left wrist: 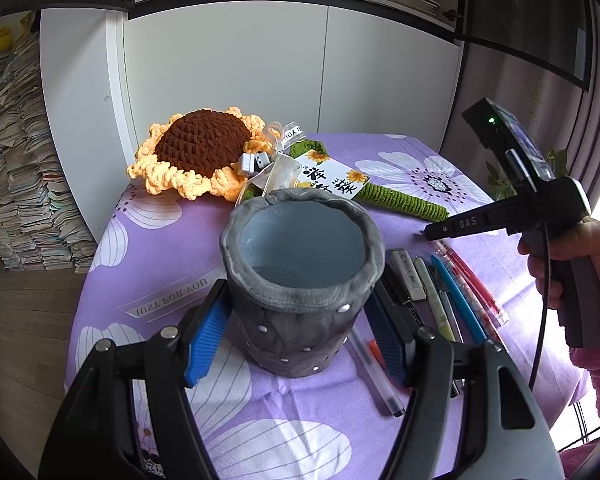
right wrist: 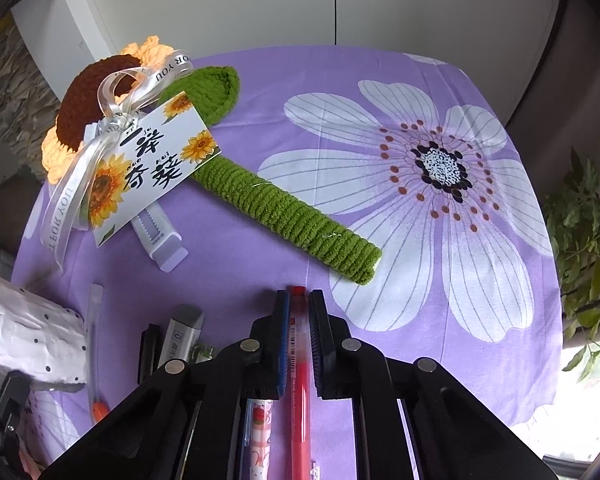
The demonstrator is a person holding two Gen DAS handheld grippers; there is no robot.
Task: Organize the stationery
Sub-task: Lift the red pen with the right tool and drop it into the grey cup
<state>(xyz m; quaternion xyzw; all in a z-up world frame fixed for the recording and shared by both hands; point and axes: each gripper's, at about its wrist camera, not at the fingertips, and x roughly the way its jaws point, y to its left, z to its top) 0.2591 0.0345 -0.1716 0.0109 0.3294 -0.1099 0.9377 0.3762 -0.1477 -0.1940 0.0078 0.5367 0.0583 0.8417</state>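
While left gripper (left wrist: 300, 334) brackets the pen holder (left wrist: 300, 280) — fingers spread, steadying — right gripper (right wrist: 299, 336) pinches red pen (right wrist: 299, 360) beside it.

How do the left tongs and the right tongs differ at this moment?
The left tongs stand spread wide on either side of the grey pen holder; the right tongs are nearly closed on a slim red pen. The holder stands upright on the purple cloth; the pen lies lengthwise between the pads. Both have blue ribbed pads on black arms.
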